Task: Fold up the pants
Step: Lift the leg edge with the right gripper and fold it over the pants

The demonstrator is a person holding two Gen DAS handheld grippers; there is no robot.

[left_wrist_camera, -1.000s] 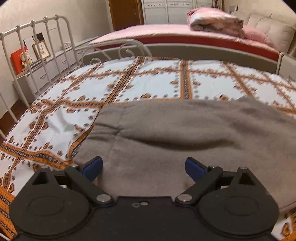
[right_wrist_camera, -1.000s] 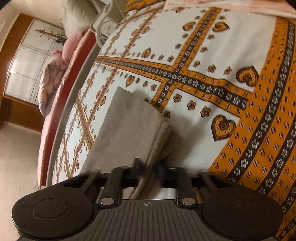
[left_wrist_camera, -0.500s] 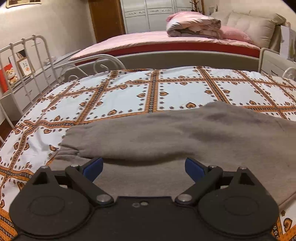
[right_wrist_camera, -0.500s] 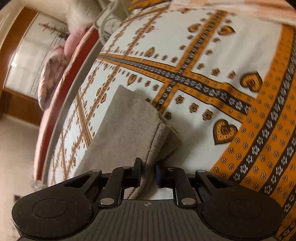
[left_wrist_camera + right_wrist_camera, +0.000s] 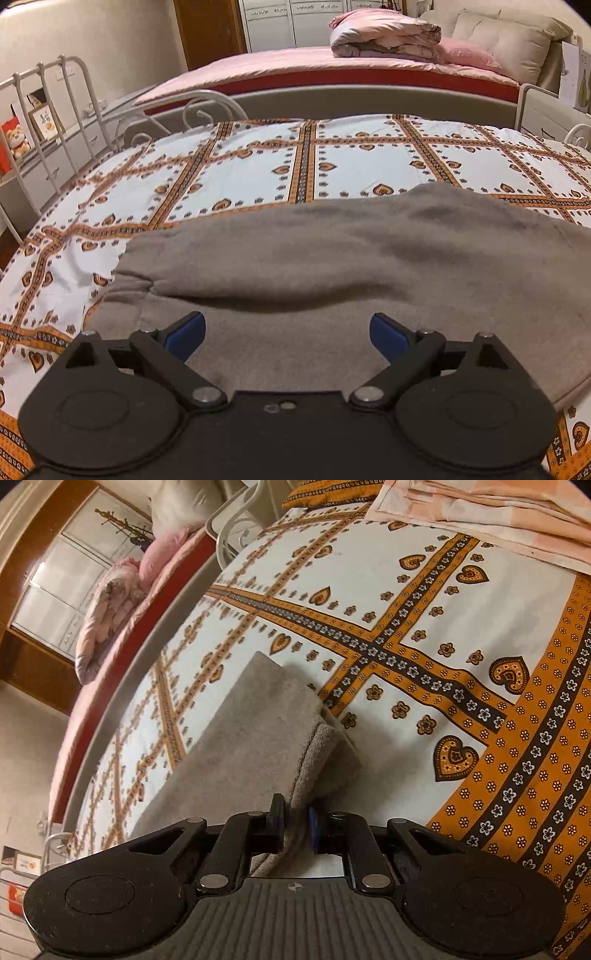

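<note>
Still clamped, right gripper (image 5: 295,821) pinches pants (image 5: 243,746); left gripper (image 5: 287,332) gapes.

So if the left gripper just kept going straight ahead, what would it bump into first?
Probably the grey pants. The left gripper is open just above them, and their folded-over ridge rises right in front. Depth is hard to judge, so it might skim over onto the patterned bedsheet.

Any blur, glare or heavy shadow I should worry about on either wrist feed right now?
Left wrist view: sharp, warm indoor light, no glare; fisheye bends the bed rail; a soft shadow lies under the pants fold. Right wrist view: tilted, mostly sharp, slight smear at the far left edge; the pants throw a shadow on the bedsheet.
</note>
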